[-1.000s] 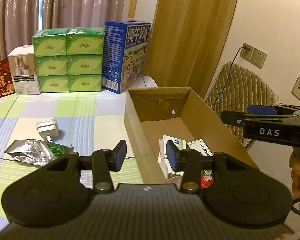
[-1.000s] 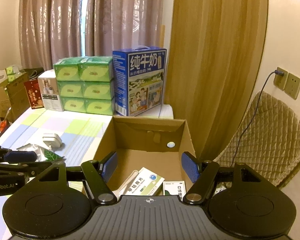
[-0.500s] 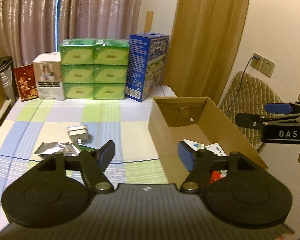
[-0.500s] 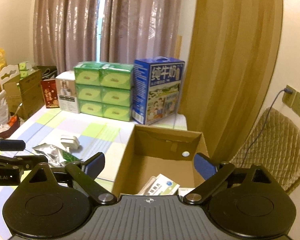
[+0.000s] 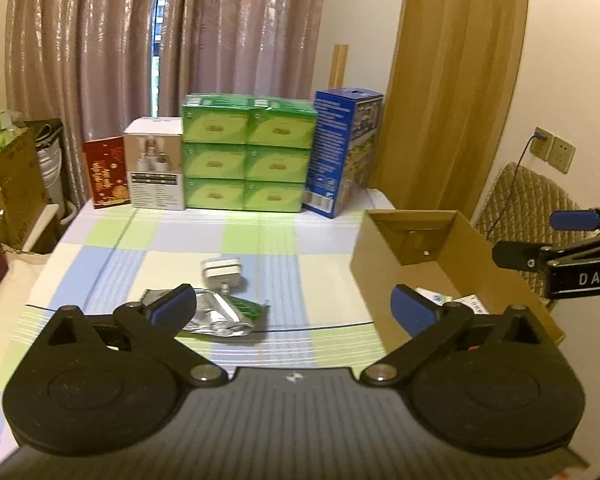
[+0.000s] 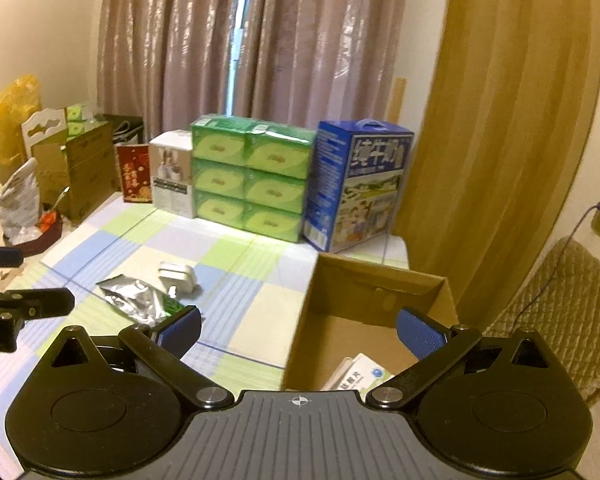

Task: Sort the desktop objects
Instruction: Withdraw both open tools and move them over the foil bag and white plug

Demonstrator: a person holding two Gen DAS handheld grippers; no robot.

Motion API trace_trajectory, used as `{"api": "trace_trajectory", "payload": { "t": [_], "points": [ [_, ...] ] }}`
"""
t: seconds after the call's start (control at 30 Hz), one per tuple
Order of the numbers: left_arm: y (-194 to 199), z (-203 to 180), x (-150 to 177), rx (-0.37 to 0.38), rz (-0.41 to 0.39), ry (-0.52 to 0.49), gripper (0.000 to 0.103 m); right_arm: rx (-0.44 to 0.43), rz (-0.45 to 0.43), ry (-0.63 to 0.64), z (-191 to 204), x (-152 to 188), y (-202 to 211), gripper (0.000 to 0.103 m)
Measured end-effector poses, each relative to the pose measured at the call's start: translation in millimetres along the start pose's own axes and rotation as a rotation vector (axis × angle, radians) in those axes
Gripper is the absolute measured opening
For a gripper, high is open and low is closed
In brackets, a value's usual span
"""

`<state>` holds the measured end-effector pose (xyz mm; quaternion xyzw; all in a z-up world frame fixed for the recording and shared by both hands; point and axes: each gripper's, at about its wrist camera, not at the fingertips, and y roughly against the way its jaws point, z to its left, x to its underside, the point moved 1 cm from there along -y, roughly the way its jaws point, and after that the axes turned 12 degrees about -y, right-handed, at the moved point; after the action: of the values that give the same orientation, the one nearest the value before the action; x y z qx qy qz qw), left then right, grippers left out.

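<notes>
Curtained window and a wooden panel back the scene; below them a bench [image 5: 100,256] covered in a blue, green and cream checked cloth carries the objects. Along its far edge stand a stack of green tissue packs [image 5: 247,153], a blue milk carton [image 5: 342,156], a white product box [image 5: 155,168] and a red card [image 5: 106,174]. Mid-bench lies a white charger plug [image 5: 221,274]; just in front of it, a crumpled silver and green foil packet [image 5: 220,314], the two close together. At the right edge sits an open cardboard box [image 6: 374,292] holding white medicine cartons [image 6: 360,372] on its floor.

Left hand-held gripper [image 5: 294,306]: jaws spread wide, nothing between them, raised over the near part of the bench with the foil packet behind its left finger. Right hand-held gripper [image 6: 298,328]: jaws likewise spread wide and empty, poised above the near left wall of the cardboard box. Each gripper shows at the edge of the other's view, well apart. A quilted chair back [image 6: 560,292] stands to the right, beneath wall sockets.
</notes>
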<state>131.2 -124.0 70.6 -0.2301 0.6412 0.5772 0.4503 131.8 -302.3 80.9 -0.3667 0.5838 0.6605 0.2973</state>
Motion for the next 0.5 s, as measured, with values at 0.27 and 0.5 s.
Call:
{"api": "trace_trajectory", "payload": {
  "t": [0.27,0.5],
  "points": [
    [6,35,18,-0.044,0.014,-0.012,0.102,-0.029,0.034,0.055,26,6,-14,0.101],
    [8,67,36,-0.063,0.021,-0.018,0.102,-0.048,0.067,0.103,44,13,-32,0.101]
  ]
}}
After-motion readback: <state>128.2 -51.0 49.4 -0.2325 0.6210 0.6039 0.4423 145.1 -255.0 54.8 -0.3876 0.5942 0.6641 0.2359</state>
